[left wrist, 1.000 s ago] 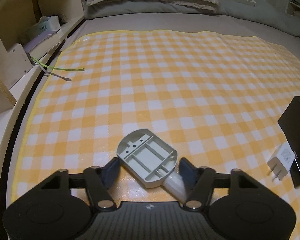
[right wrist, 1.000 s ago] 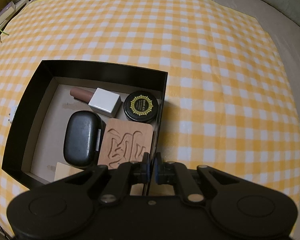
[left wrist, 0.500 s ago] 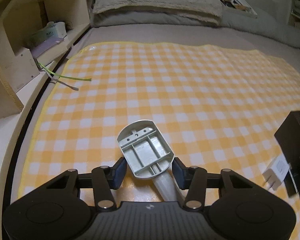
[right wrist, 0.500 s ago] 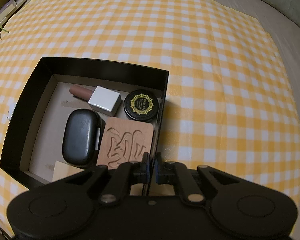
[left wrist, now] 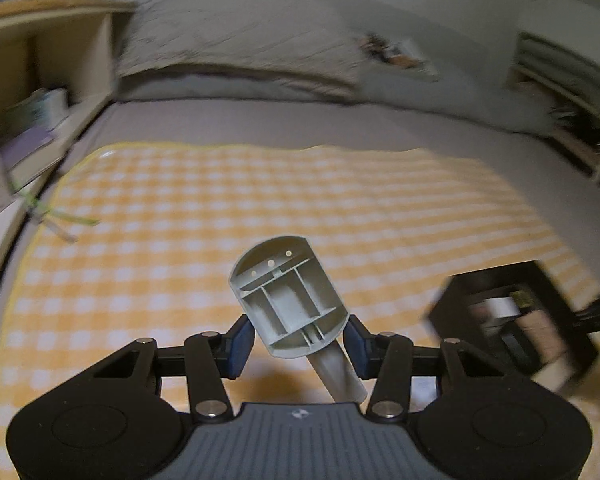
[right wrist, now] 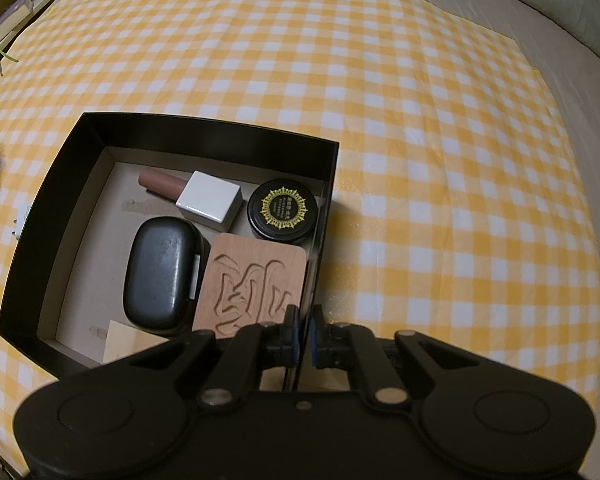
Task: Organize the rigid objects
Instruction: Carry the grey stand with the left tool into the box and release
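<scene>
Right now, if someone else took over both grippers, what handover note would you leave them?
Left gripper: shut on the grey plastic part, held clear above the checked cloth.
Right gripper: shut on the right wall of the black box, steadying it.
In the box: black case, carved wooden tile, round black jar, white-capped bottle.
Done: those four are boxed and the grey part is picked up.
Left: put the grey part into the box. A small white item lies outside the box's left wall; it probably goes in too.
</scene>
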### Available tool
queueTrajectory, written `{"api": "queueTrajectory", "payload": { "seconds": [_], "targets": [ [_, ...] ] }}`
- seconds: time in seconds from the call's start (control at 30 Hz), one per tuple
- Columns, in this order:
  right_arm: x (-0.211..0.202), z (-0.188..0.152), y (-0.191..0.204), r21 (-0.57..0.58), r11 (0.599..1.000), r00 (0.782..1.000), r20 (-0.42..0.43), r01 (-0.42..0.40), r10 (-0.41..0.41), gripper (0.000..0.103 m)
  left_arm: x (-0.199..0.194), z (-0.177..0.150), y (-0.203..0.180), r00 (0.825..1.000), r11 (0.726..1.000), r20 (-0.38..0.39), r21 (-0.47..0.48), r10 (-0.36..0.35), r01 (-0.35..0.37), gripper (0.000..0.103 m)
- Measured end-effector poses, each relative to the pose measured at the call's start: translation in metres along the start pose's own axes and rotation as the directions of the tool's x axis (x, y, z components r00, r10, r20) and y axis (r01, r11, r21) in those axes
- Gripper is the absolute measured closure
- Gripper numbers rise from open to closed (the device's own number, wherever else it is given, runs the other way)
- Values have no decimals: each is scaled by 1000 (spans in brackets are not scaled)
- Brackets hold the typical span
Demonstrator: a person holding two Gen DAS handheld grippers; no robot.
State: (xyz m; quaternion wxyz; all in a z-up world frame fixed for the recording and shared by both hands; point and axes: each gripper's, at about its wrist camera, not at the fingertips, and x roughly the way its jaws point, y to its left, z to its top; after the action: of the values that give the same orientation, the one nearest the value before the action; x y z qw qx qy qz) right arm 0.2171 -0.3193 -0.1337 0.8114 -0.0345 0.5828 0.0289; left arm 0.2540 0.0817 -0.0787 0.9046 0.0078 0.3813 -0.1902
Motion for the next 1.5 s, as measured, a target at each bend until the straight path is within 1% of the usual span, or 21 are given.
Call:
{"api": "queueTrajectory", "payload": {
  "seconds": [0.1, 0.17, 0.3, 0.4, 0.6, 0.8, 0.9, 1.17, 1.2, 1.23, 1.27, 1.33, 1.43, 1.5],
  "targets": [
    [0, 0, 0, 1, 1000, 1000, 0, 0, 0, 97, -5, 5, -24, 997, 997, -1, 9, -80, 80, 54],
    [-1, 0, 0, 1, 1000, 1000, 0, 0, 0, 97, -6, 7, -43, 991, 991, -15, 24, -131, 131, 54],
    [-1, 0, 0, -1, 1000, 1000, 0, 1, -1, 97, -2, 9, -78, 975, 974, -45, 51, -217, 219, 54],
    [0, 0, 1, -5, 1000, 1000, 0, 5, -5, 95, 6, 8, -105, 962, 963, -90, 64, -256, 262, 54],
    [0, 0, 1, -16, 1000, 1000, 0, 7, -7, 95, 34, 4, -146, 950, 957, -188, 98, -251, 272, 54],
    [0, 0, 2, -16, 1000, 1000, 0, 9, -9, 95, 60, -1, -174, 944, 958, -266, 156, -195, 241, 54],
    [0, 0, 1, -15, 1000, 1000, 0, 8, -8, 95, 68, -2, -181, 942, 957, -288, 176, -174, 231, 54],
    [0, 1, 2, -19, 1000, 1000, 0, 5, -5, 95, 85, 1, -189, 938, 961, -318, 188, -135, 202, 53],
    [-1, 1, 2, -19, 1000, 1000, 0, 5, -5, 95, 86, 0, -188, 938, 962, -320, 187, -131, 198, 51],
    [-1, 1, 1, -20, 1000, 1000, -1, 5, -5, 95, 87, 0, -188, 937, 963, -326, 188, -126, 195, 46],
    [-1, 1, 1, -21, 1000, 1000, -2, 3, -3, 95, 87, 0, -188, 935, 961, -328, 187, -134, 204, 44],
    [0, 1, 1, -25, 1000, 1000, -6, 0, 0, 95, 86, 0, -190, 932, 957, -333, 194, -144, 217, 36],
    [2, 0, 2, -31, 1000, 1000, -12, -1, 0, 95, 83, -2, -193, 930, 951, -336, 209, -151, 229, 30],
    [2, -1, 2, -30, 1000, 1000, -12, 0, 0, 95, 81, -3, -193, 927, 946, -341, 216, -157, 240, 28]
  ]
}}
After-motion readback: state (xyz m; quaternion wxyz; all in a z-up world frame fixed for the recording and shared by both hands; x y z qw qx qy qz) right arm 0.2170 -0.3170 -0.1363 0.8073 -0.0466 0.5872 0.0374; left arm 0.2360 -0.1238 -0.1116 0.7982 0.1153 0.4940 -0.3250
